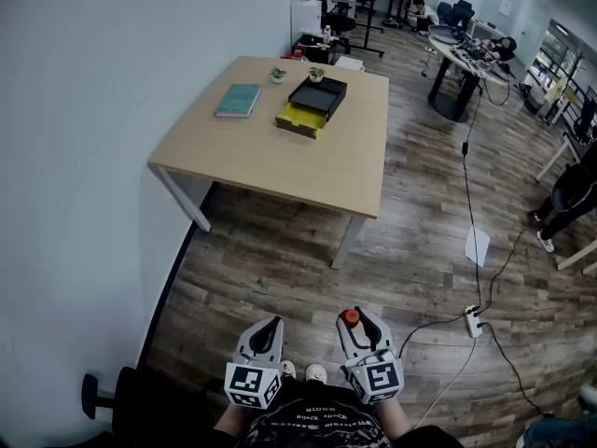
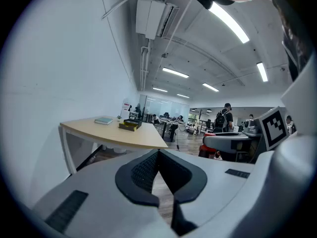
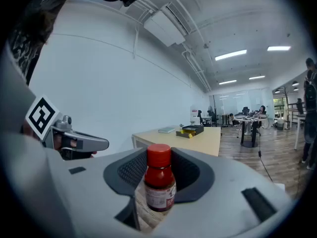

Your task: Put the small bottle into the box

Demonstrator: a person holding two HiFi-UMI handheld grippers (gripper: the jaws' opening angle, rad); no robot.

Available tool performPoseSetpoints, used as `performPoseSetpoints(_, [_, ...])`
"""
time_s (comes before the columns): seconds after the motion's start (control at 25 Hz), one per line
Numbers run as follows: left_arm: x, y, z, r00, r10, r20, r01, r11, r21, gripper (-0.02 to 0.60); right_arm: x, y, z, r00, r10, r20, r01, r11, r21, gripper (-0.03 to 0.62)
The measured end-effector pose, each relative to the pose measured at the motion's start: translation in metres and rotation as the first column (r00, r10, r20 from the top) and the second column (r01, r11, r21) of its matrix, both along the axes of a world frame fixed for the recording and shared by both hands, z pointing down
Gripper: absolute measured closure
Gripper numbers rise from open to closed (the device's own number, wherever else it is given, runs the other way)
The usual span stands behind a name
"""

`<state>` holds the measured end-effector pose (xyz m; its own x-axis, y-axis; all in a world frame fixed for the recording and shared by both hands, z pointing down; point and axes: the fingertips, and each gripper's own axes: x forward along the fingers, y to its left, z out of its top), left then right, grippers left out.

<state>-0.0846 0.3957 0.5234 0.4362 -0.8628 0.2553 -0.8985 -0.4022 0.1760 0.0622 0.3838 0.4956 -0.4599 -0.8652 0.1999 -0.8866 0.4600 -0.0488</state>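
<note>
Small bottle (image 3: pixel 159 180) is your whole job at this moment, and it sits low and near, in front of you, well apart from the far surface (image 1: pixel 270 147) where it must end. On the left, your left tongs (image 1: pixel 270 326) have their tips together with nothing between them, so they carry nothing and can hang beside you out of the way. Just to the right, your right tongs (image 1: pixel 360 319) are clamped on the bottle's body, with its red cap (image 3: pixel 159 154) upward and the bottle upright. The step in hand looks like the carry, so hold that squeeze even and the tongs level as you walk, so that the bottle does not tip or slide down between the pads. On the surface a teal book (image 1: pixel 239 100) lies at the left, and the box (image 1: pixel 314 104), black with a yellow part at its near end, lies to the right of it, toward the far edge. From here you cannot tell which part of it lies open, so look when you are close. A cable (image 1: pixel 471 213) runs over the floor (image 1: pixel 280 269) at the right, so walk clear of it.
</note>
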Motion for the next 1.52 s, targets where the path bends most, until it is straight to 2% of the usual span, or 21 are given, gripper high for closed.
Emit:
performPoseSetpoints(0.24, [-0.001,0.022,0.003,1.0,-0.024,-0.015,0.024,1.0,-0.008,0.577,-0.001,0.017,-0.001,1.0,-0.016,-0.015,0.016,1.0,0.003,0.441])
performPoseSetpoints(0.64, [-0.014,0.021,0.003,0.999,-0.039,-0.036,0.039,0.999,0.002,0.578,-0.007,0.021,0.001,1.0,-0.002,0.008,0.002,1.0,0.002,0.439])
performPoseSetpoints(0.8, [-0.034,0.016,0.007,0.998,-0.046,-0.042,0.045,0.999,-0.017,0.578,-0.025,0.016,-0.001,1.0,-0.003,-0.018,0.004,1.0,0.004,0.439])
performPoseSetpoints(1.08, [-0.062,0.0,0.003,0.999,0.031,-0.026,-0.031,1.0,-0.006,0.578,-0.058,-0.004,-0.007,0.999,0.041,-0.012,-0.041,0.999,0.015,0.439])
performPoseSetpoints(1.32, [-0.073,-0.004,0.016,0.999,0.026,-0.038,-0.027,0.999,-0.022,0.578,-0.068,-0.012,0.002,0.998,0.056,-0.009,-0.056,0.998,0.007,0.439])
performPoseSetpoints(1.52, [-0.074,-0.03,0.023,0.999,0.011,-0.03,-0.012,0.999,-0.03,0.578,-0.069,-0.035,0.009,0.999,0.045,-0.002,-0.044,0.999,0.006,0.439])
